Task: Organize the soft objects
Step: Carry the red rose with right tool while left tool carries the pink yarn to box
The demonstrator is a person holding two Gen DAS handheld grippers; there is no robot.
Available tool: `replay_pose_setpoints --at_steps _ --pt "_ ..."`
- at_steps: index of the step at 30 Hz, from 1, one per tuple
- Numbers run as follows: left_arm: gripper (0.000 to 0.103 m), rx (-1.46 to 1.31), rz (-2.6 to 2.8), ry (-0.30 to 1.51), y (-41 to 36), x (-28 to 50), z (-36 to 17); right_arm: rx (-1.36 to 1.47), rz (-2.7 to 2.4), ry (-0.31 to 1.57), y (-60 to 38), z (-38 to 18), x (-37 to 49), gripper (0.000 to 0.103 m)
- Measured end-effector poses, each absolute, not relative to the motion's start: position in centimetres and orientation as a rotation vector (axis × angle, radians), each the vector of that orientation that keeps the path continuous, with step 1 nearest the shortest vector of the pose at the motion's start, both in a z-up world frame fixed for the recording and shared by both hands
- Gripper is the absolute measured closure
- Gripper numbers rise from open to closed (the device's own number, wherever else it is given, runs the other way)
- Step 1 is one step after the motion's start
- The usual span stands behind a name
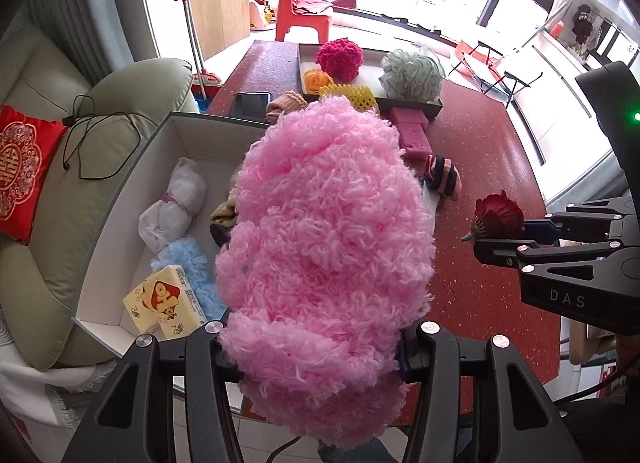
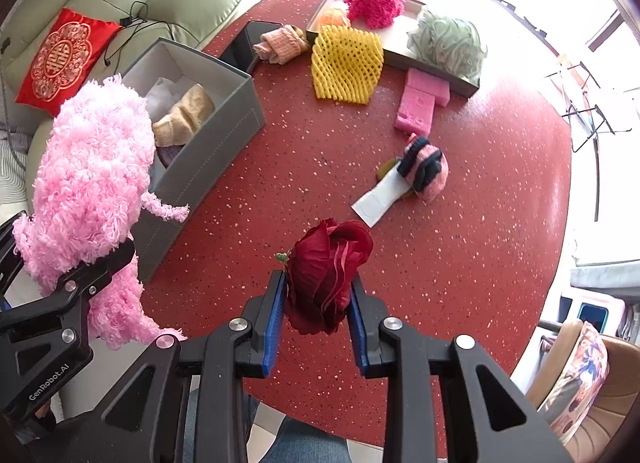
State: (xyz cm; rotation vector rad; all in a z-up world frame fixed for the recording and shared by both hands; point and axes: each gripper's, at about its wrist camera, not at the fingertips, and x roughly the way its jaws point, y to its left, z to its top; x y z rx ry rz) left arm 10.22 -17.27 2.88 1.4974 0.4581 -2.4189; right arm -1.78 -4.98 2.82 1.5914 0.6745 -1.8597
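Note:
My left gripper is shut on a big fluffy pink bundle, which hangs over the near end of the grey storage box and hides much of it. The same pink bundle shows at the left of the right wrist view, clamped by the left gripper. My right gripper is shut on a dark red fabric rose, held above the red table. In the left wrist view that rose sits at the right gripper's tip, right of the box.
The grey box holds a white wrapped bundle, tissue pack, blue fluff and tan sock. A tray at the back carries a magenta pompom and green loofah. Yellow net, pink sponge, striped sock, phone lie loose.

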Motion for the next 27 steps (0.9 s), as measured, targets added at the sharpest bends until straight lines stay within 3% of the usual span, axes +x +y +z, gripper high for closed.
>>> replay_pose_setpoints --at_steps 27 --pt "0.050 1.297 -2.017 0.641 -28.1 16.6 1.5 1.366 -1.673 0.730 -19.1 5.0 1.2 0.071"
